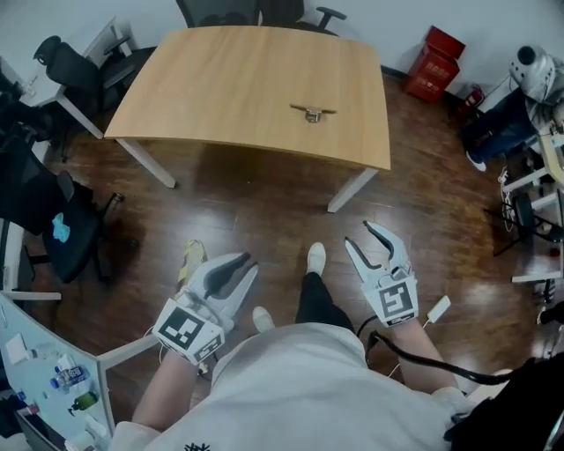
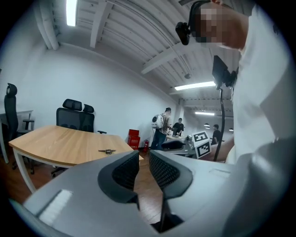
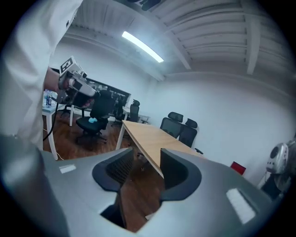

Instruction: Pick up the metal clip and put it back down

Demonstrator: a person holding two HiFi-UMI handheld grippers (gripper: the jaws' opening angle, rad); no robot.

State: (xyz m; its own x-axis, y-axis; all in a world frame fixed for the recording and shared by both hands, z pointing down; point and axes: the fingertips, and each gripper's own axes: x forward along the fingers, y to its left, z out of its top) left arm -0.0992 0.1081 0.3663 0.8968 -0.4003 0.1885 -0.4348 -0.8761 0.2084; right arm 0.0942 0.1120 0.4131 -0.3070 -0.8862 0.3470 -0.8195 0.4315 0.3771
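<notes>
The metal clip (image 1: 313,112) lies flat on the wooden table (image 1: 220,79), toward its right side; nothing touches it. Both grippers hang low over the floor in front of my body, well short of the table. My left gripper (image 1: 242,264) points up-right, its jaws only a narrow gap apart and empty. My right gripper (image 1: 361,238) stands wide open with nothing between its fingers. In the left gripper view the clip (image 2: 107,151) shows small on the table (image 2: 55,139), beyond the left gripper (image 2: 144,159). The right gripper (image 3: 147,159) looks along the table's edge (image 3: 152,139); no clip shows there.
Black office chairs (image 1: 70,229) stand left of the table and behind it (image 1: 264,11). Red boxes (image 1: 434,62) sit at the back right. My white shoes (image 1: 315,257) rest on the dark wood floor. Several people (image 2: 162,125) stand far off by desks.
</notes>
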